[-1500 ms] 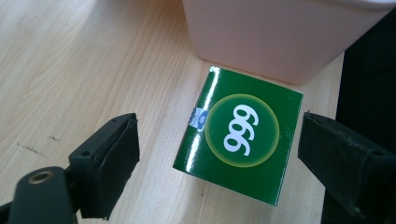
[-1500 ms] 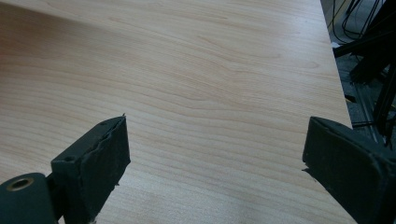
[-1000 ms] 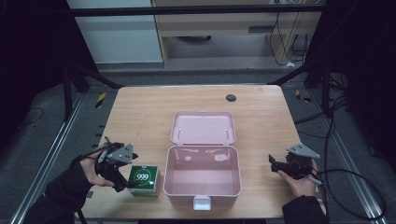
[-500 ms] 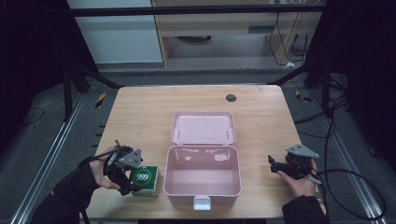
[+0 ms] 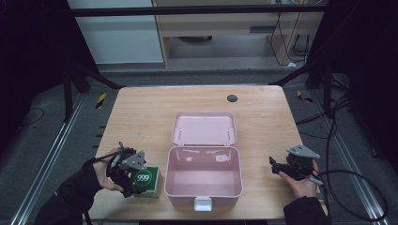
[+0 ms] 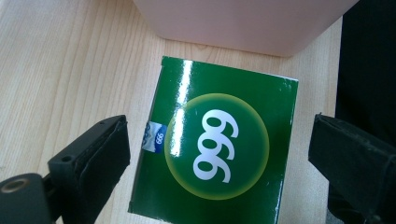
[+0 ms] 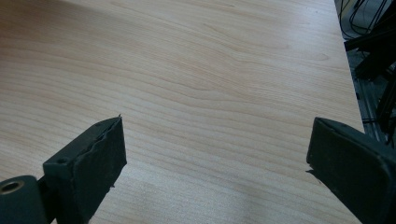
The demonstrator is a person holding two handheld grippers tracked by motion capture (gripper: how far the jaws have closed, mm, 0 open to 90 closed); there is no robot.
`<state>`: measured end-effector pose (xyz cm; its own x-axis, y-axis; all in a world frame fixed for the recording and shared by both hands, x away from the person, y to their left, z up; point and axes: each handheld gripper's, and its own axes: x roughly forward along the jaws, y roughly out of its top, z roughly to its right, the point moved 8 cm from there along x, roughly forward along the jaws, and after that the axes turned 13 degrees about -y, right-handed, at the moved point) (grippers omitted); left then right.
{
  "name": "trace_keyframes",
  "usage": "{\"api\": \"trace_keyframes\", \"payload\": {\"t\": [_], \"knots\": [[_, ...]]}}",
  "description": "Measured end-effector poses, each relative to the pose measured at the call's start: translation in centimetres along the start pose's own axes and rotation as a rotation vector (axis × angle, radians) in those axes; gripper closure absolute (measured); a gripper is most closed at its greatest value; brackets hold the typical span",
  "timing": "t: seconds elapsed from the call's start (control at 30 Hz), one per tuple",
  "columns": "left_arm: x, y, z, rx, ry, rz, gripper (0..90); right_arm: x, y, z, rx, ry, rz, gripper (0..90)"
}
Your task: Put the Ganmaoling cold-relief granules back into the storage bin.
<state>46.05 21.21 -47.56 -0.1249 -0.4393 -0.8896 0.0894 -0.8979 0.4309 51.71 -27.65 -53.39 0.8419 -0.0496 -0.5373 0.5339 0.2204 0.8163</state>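
Observation:
A green box [image 5: 147, 181] with "999" printed on its top lies near the table's front left, just left of the open pink case [image 5: 172, 177]. My left gripper [image 5: 130, 182] hovers right over it. In the left gripper view the green box [image 6: 219, 144] lies between the two spread jaws of the left gripper [image 6: 219, 156], with a gap on each side and no contact. The pink case's wall [image 6: 243, 23] is just beyond it. My right gripper [image 5: 277, 167] rests at the front right, and the right gripper [image 7: 215, 158] is open above bare wood.
The pink case's lid [image 5: 204, 128] lies flat open behind its empty body. A small dark disc [image 5: 232, 98] sits near the far edge of the wooden table [image 5: 141, 122]. Cables [image 5: 356, 187] trail on the floor to the right.
My left gripper has moved right and now stands over the green box with a jaw on either side. The right gripper has stayed put.

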Motion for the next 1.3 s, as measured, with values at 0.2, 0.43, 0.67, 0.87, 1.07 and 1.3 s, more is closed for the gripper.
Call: {"api": "trace_keyframes", "payload": {"t": [0.2, 0.43, 0.67, 0.87, 1.07, 1.3], "knots": [[0.4, 0.0, -0.1, 0.006, -0.004, -0.019, 5.2, 0.1, -0.1, -0.1, -0.005, 0.002, -0.009, 4.8], [1.1, 0.1, -0.2, 0.011, -0.014, -0.024, 4.4, 0.2, -0.3, -0.2, -0.019, 0.005, -0.018, 4.3], [1.7, -0.1, -0.4, 0.008, -0.019, -0.040, 4.1, 0.2, -0.4, -0.3, -0.023, 0.005, -0.023, 4.2], [2.3, -0.3, -0.8, -0.004, -0.027, -0.052, 4.5, 0.3, -0.4, -0.3, -0.031, 0.004, -0.025, 4.2], [2.9, -0.5, -1.0, -0.008, -0.037, -0.060, 4.9, 0.3, -0.5, -0.4, -0.036, 0.006, -0.028, 4.2], [3.6, -0.8, -1.1, -0.015, -0.052, -0.073, 5.9, 0.3, -0.5, -0.5, -0.038, 0.009, -0.036, 4.2]]}}
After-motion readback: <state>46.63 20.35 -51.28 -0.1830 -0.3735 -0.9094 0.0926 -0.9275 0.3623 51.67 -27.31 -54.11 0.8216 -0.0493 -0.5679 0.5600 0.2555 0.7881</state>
